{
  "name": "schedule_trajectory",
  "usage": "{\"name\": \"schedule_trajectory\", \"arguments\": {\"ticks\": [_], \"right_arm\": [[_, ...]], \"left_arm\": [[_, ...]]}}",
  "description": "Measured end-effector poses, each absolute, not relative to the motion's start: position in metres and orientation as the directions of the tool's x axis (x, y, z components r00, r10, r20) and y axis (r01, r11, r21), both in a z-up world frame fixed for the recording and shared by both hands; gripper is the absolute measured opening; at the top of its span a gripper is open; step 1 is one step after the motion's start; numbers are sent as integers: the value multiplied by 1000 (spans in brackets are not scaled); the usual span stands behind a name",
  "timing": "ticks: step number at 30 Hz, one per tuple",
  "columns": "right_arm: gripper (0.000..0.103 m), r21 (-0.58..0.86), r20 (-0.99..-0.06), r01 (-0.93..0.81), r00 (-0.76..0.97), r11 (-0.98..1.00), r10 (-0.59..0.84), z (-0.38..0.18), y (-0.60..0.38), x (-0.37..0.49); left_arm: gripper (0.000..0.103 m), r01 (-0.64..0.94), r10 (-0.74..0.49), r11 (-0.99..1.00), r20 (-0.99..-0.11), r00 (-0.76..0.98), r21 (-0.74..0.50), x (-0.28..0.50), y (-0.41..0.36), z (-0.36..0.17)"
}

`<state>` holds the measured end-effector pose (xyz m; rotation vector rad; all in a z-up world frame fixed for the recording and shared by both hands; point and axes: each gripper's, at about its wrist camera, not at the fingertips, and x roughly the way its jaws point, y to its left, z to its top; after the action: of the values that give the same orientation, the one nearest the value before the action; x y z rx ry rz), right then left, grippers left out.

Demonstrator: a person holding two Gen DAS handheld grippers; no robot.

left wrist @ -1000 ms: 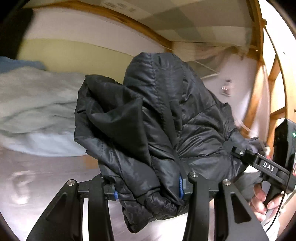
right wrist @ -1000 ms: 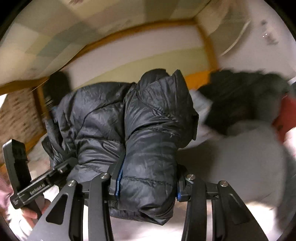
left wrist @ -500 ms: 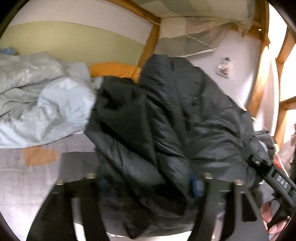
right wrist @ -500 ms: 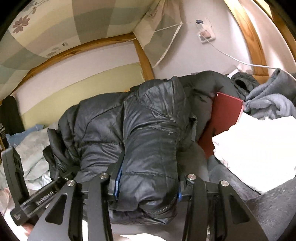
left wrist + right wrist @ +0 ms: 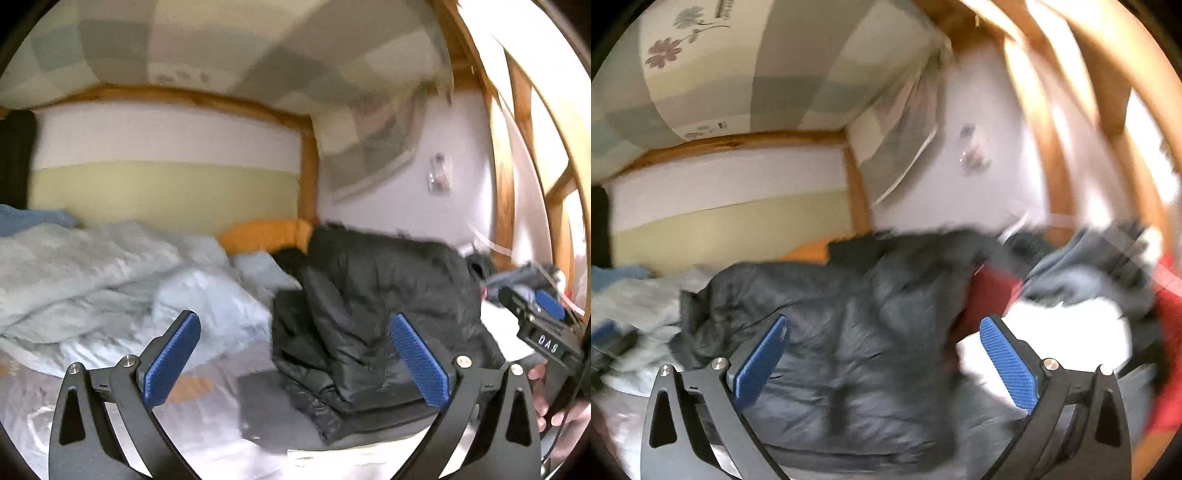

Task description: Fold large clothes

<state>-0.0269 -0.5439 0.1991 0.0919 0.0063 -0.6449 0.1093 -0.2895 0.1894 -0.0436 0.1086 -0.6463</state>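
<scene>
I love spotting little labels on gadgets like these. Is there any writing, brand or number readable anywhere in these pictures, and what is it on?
"DAS": white letters on a small black plate on the right gripper, seen at the right edge of the left wrist view.
Small dark print on the checked fabric overhead in the right wrist view: too small and blurred to read.
Black puffer jacket and left gripper: no writing visible.
</scene>
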Motion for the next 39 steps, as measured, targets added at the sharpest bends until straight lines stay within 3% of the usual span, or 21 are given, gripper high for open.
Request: {"name": "schedule_trajectory", "arguments": {"ticks": [6,12,16,19,22,32,36,39], "right_arm": [[103,200,-62,440,897,875,-437,199,-529,-66],[103,124,-80,373,927,919,-366,171,-472,-77],[103,40,-193,217,959,975,-206,136,-441,-56],[103,9,-226,277,937,961,-268,105,-421,-48],[103,35,-187,288,942,957,-277,84,-401,-49],[103,80,-251,323,922,943,-294,52,-367,-18],[103,41,-279,405,883,914,-378,23,-368,0],[103,42,-323,377,881,925,-344,17,-369,13]], "left_arm": [[103,560,-561,827,-32,827,-45,77,-250,197],[103,510,-509,860,-30,860,16,47,-207,164],[103,392,-390,920,-97,916,2,38,-173,116],[103,418,-425,905,-189,885,-78,44,-146,80],[103,410,-425,905,-190,885,-116,48,-125,59],[103,373,-359,924,-145,922,83,60,-143,25],[103,392,-377,918,-176,910,60,70,-145,19],[103,362,-347,931,-180,920,55,72,-143,18]]}}
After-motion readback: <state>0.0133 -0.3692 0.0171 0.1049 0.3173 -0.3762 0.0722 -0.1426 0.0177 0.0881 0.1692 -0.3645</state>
